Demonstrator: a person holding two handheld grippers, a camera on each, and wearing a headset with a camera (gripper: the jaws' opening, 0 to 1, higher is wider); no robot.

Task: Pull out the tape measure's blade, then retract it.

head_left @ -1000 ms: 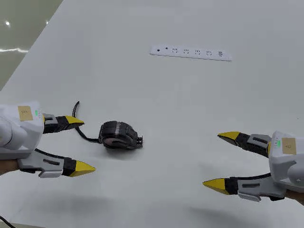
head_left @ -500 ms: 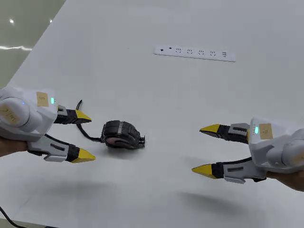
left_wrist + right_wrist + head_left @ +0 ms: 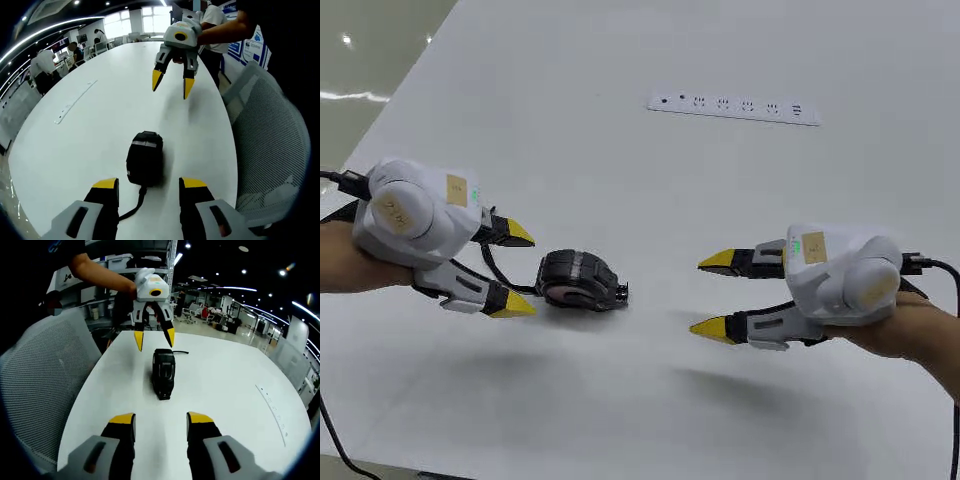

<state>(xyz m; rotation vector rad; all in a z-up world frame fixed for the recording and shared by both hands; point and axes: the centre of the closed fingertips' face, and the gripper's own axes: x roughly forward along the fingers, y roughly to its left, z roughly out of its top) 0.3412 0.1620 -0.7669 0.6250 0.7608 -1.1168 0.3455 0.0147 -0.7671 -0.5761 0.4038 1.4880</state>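
- Resting on the white tabletop [image 3: 620, 180] in the head view, the black tape measure [image 3: 578, 282] lies just in front of the left tool [image 3: 520, 270]. That tool's yellow-tipped jaws stand wide apart and hold nothing, and the case is near their tips but not between them
- A thin black strap [image 3: 492, 268] curls away from the back of the case and runs in between the left tool's jaws
- Also in the head view, the right tool [image 3: 710, 295] hovers well off on the other side of the case. Its jaws are parted and empty, and its tips point toward the case's mouth end. A white power strip [image 3: 735, 108] lies far back on the tabletop
- In the left gripper view, the tape measure sits straight ahead, lined up with the gap between the two open jaws and just beyond their tips. The strap trails back toward the camera, the right tool faces in from farther off, and a mesh chair [image 3: 270, 140] stands beside the tabletop's edge
- In the right gripper view, the case lies end-on ahead of the spread, empty jaws and apart from them, with the left tool poised just behind it. The blade seems fully wound in, though the hook end is too small to be sure
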